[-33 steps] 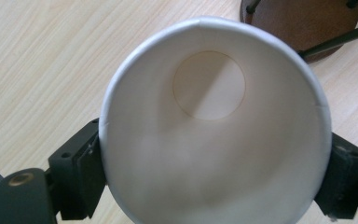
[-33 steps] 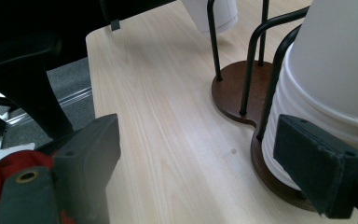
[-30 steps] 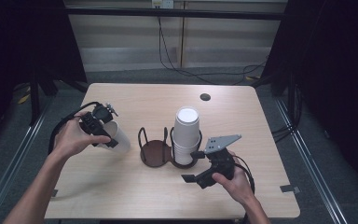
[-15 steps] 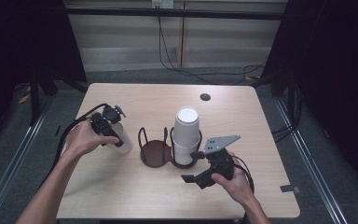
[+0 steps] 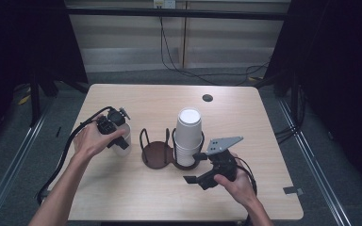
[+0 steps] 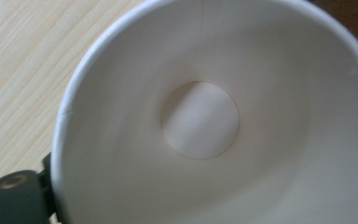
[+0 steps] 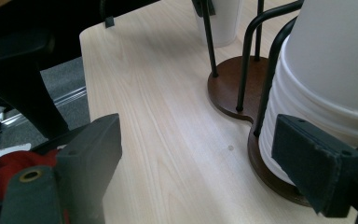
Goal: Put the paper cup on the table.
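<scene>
Pale wooden surface (image 5: 136, 197) carries a stack of white paper cups (image 5: 188, 136); left gripper (image 5: 114, 126) fingers have just been closing, clasping a single white paper cup (image 6: 205, 116); right gripper (image 5: 202, 170) fingers gape, empty.

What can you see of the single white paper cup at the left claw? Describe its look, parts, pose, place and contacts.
The single white paper cup is plain and tapered, with a rolled rim, a side seam and a round flat bottom; it is empty inside. It stands upright, mouth up, at the light wooden table, left of the dark wire-and-wood cup holder and apart from it. The left claw reaches its rim from above, one black jaw outside the wall. Whether its base rests on the table cannot be told.
</scene>
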Motion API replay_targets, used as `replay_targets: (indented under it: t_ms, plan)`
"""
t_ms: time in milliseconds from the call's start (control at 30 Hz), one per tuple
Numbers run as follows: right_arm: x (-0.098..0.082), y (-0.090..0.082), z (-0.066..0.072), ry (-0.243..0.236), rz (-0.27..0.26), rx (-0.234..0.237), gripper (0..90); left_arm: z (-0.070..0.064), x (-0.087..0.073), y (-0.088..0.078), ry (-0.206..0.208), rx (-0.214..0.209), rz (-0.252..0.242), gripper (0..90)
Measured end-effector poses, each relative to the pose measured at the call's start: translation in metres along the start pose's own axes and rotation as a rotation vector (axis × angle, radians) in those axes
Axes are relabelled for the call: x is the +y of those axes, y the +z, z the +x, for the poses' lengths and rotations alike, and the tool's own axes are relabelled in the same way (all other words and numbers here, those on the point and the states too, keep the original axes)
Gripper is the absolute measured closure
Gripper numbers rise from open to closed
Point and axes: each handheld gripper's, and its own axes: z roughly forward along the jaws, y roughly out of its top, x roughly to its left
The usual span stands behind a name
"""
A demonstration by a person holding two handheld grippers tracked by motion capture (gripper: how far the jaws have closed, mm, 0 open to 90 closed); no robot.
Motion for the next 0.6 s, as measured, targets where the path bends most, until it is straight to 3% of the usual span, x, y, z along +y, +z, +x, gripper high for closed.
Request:
replay_targets:
  t_ms: [200,267,433,500,600]
  plan:
    - [0.0,0.0,0.0,0.001,0.0,-0.003,16.2,0.004,-0.011,0.002,0.01,-0.011,-0.029,9.9]
    - [0.0,0.0,0.0,0.0,0.002,-0.002,16.2,0.005,-0.016,0.004,0.012,-0.033,-0.05,8.3]
    - [-0.001,0.002,-0.001,0.003,0.009,-0.002,16.8,0.009,-0.022,0.006,0.023,-0.056,-0.04,6.8]
    - [-0.001,0.002,-0.001,0.002,0.008,-0.001,16.8,0.01,-0.027,0.008,0.005,-0.067,-0.039,7.0]
    - [-0.001,0.001,-0.001,0.002,0.003,-0.003,16.8,0.013,-0.034,0.011,0.012,-0.079,-0.038,12.1]
